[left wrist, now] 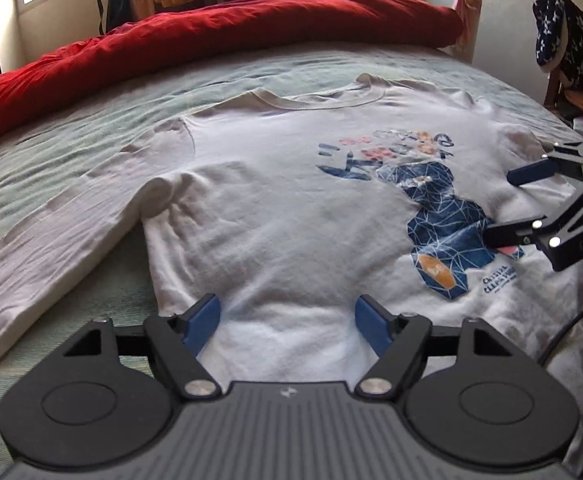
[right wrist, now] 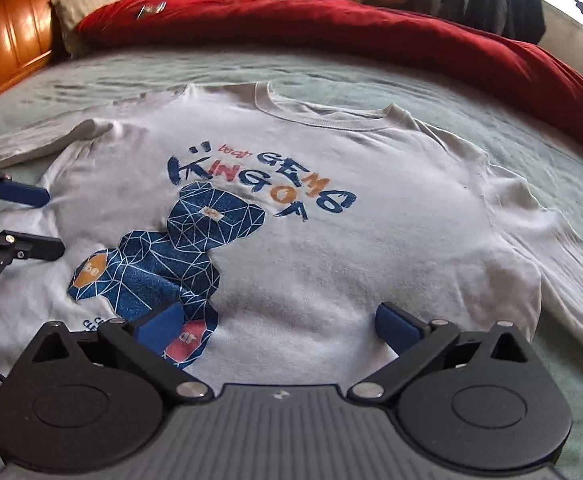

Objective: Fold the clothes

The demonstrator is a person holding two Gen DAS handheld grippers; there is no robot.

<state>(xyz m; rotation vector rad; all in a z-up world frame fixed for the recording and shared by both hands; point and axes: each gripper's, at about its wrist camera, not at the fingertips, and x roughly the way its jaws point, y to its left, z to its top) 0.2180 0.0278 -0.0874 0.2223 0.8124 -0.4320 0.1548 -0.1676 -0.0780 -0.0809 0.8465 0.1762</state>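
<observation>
White long-sleeve shirt [right wrist: 331,208] lies flat on green bedsheet [right wrist: 491,92], print reading "KING OF GEMS". Left gripper [left wrist: 287,320] and right gripper [right wrist: 279,324] at 6 o'clock: jaws wide apart, holding nothing.

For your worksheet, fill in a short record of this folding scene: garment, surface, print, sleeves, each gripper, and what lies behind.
garment: white long-sleeved shirt, spread flat, front up, unfolded
surface: pale green bedsheet
print: blue faceted figure with blue and orange lettering
sleeves: both lie out to the sides
left gripper: open, over the shirt's lower part, holding nothing
right gripper: open wide, over the lower print, holding nothing
behind: red duvet bunched along the far edge
</observation>
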